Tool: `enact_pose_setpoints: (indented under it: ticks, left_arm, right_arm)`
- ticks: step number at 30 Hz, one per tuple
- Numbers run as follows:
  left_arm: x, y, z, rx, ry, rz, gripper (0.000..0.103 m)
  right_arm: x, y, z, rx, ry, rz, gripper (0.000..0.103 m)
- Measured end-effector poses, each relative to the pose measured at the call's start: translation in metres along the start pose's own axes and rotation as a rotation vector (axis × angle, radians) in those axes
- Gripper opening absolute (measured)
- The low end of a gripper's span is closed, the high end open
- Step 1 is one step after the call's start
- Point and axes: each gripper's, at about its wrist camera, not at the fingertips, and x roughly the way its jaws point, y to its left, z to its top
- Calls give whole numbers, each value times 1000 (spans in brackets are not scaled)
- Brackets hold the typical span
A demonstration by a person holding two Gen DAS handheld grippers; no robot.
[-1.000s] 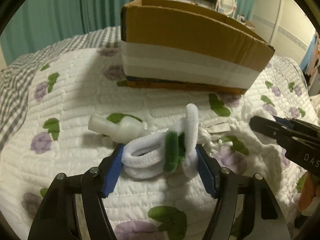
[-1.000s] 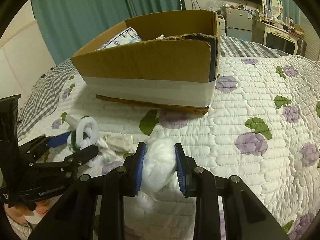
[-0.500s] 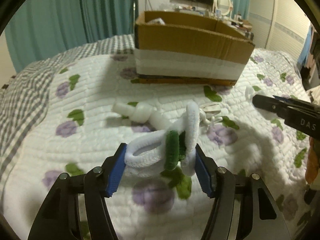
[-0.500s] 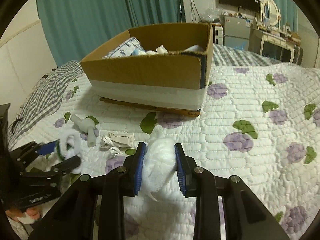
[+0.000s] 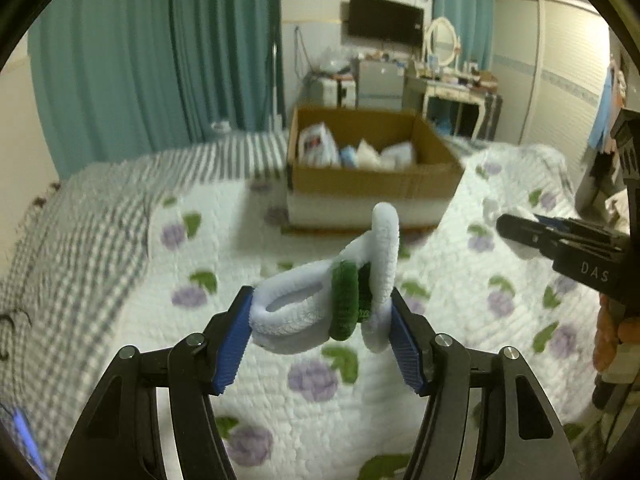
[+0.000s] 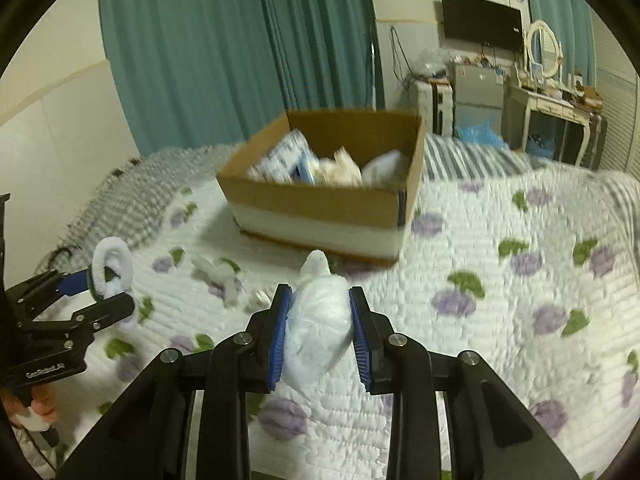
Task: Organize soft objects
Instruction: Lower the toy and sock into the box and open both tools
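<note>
A bedroom is seen, with teal curtains (image 6: 240,52) hung behind a bed spread with a white quilt (image 6: 500,320) printed in purple flowers and green leaves, and a dresser and wall screen set far off at the right. At the left, the left gripper (image 5: 322,316) is held raised above the quilt, its blue pads pinched on a bundle of fuzzy loops (image 5: 320,300), white ones wrapped with a dark green one, one white loop standing up clear of the pads; the grip is taken across the bundle's width, presumably so that the loose loops are kept together for the carry. On the quilt, to the right of that gripper in the right wrist view, a few small white soft pieces (image 6: 224,276) are left lying, blurred and hard to name. Further right and nearer, the right gripper (image 6: 320,320) is shown closed on a white crumpled wad (image 6: 320,320), squeezed between the pads with a peak poking out ahead. Beyond both, towards the far middle of the bed, an open cardboard box (image 6: 316,204) is set, with packets and pale soft things already lying inside it. Both loads are pointed at that box and are held well short of it, so the step in hand is judged to be the carry to the box, with release over its open top called for next. Being light and springy, the loops could be snagged on a pad at release.
</note>
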Motion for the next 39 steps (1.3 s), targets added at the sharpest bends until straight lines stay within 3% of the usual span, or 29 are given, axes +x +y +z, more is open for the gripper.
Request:
enact_pose_setpoints:
  ticks: [6, 11, 19, 24, 29, 32, 34, 39]
  left_arm:
    - [-12, -20, 55, 60, -85, 7, 63]
    - [10, -35, 107, 91, -131, -10, 63]
    - [100, -36, 159, 106, -98, -18, 63]
    - [157, -44, 168, 166, -71, -13, 69]
    - [182, -45, 164, 176, -78, 1, 79]
    - [188, -41, 162, 143, -70, 6, 81]
    - [189, -39, 161, 118, -55, -4, 81]
    - [156, -42, 155, 129, -87, 30, 81]
  right_arm:
    - [-28, 3, 54, -49, -92, -14, 28]
    - [-25, -5, 104, -81, -147, -35, 28]
    - [50, -36, 155, -29, -126, -32, 28]
    - [106, -56, 165, 16, -92, -26, 28]
    - [142, -72, 164, 33, -72, -51, 29]
    - [149, -82, 162, 54, -69, -43, 41]
    - [147, -86, 162, 89, -66, -38, 70]
    - [113, -82, 164, 106, -120, -50, 83]
